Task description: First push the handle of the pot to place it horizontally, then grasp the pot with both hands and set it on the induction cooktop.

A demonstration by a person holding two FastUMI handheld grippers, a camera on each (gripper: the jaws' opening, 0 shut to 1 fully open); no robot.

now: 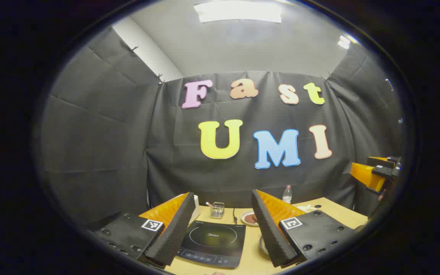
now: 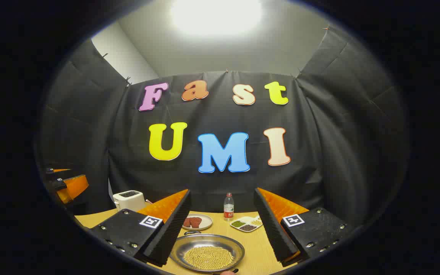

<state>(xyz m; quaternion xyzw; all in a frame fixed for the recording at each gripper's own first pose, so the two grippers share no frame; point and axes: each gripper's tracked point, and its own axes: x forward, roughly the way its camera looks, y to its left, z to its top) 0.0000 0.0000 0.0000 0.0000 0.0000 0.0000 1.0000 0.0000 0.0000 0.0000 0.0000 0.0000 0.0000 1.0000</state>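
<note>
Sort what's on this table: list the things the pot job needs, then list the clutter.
Needed for the job:
- pot holding yellow grains, its handle barely in view
- induction cooktop, nothing on it
- left gripper and right gripper, both open

Just lying about:
- toaster
- water bottle
- plate of reddish-brown food
- divided dish of beans
- small glass holder

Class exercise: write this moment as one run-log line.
stage: before contact | left gripper: open, over induction cooktop | right gripper: open, over pot | pot: on table, beside cooktop
</note>
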